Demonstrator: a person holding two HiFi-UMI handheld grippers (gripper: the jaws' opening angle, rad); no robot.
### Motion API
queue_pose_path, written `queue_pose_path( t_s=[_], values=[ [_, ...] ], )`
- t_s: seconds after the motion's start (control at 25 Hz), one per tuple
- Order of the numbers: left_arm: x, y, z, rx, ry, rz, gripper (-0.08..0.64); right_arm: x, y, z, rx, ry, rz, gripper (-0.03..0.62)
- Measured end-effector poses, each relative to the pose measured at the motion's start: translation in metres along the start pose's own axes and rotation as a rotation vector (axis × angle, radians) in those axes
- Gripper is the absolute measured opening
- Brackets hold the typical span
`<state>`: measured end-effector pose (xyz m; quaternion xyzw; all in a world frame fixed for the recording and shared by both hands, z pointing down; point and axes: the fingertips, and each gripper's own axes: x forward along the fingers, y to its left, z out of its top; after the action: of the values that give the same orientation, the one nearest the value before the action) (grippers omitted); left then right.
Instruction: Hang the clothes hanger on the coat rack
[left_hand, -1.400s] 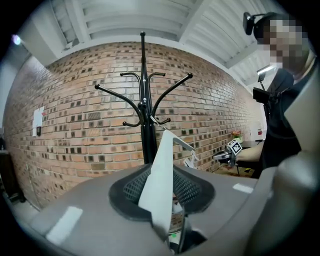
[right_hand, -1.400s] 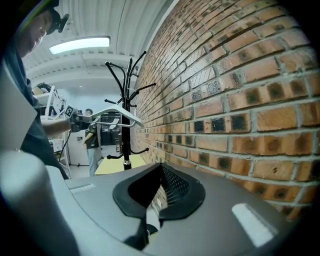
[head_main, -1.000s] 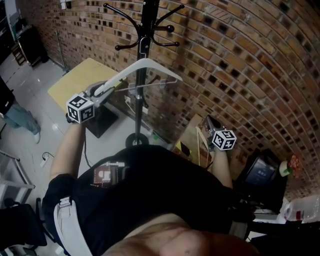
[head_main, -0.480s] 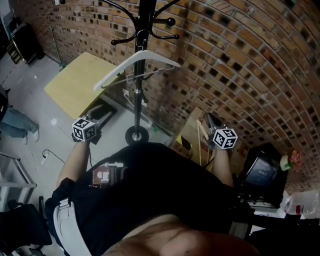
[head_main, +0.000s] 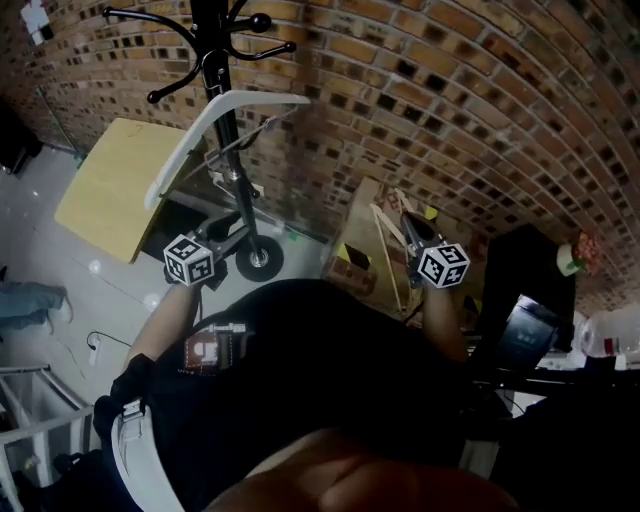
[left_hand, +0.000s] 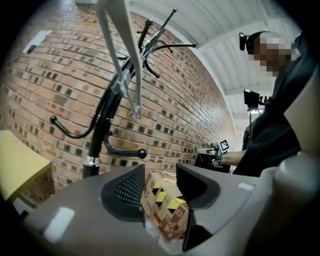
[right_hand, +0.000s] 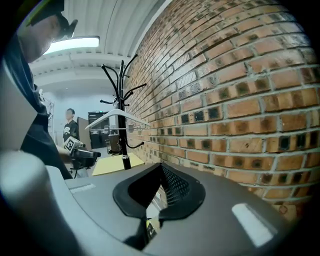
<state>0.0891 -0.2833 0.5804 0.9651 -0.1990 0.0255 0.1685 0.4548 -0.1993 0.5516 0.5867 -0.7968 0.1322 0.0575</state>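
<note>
Since the white hanger already rides on the coat rack, its hook caught close to the pole beneath the upper prongs, we judge the hanging itself to be accomplished. Which prong bears the hook we cannot tell. We note the hanger free of both claws and carried by the rack alone. Its shoulders slope to one side in the head view, consistent with an article resting at its own balance. We find the left claw low beside the pole, well below the hanger, its jaws apart and closing on nothing. The taped cardboard carton seen through the gap lies beyond the pads, on the floor near the brick wall, and is not gripped. That position, in our judgement, suits a tool that carries no load and is held clear of the hanger's swing. We find the right claw off to the other side, close along the wall and well apart from the rack, its tips meeting with nothing clamped. It appears idle, held aside so as not to foul the work. One risk is recorded: should the hook sit shallow, the hanger could slip.
</note>
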Motion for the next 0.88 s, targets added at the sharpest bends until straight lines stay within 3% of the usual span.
queue_pose_path(
  t_s=[0.24,0.48,0.72,0.88],
  values=[
    [0.071,-0.045,0.007,-0.031,0.015,-0.215,0.169,-0.037,0.002,-0.013,0.045,-0.006,-0.076,0.014],
    [0.131,-0.083,0.001,-0.013,0.069,-0.389,0.137,-0.08,0.004,-0.029,0.127,-0.033,-0.166,0.014],
    [0.161,-0.099,0.005,-0.021,0.059,-0.434,0.022,-0.11,0.005,-0.028,0.178,-0.074,-0.226,0.012],
    [0.168,-0.104,0.002,-0.022,0.063,-0.458,0.0,-0.122,0.008,-0.033,0.179,-0.075,-0.257,0.012]
  ],
)
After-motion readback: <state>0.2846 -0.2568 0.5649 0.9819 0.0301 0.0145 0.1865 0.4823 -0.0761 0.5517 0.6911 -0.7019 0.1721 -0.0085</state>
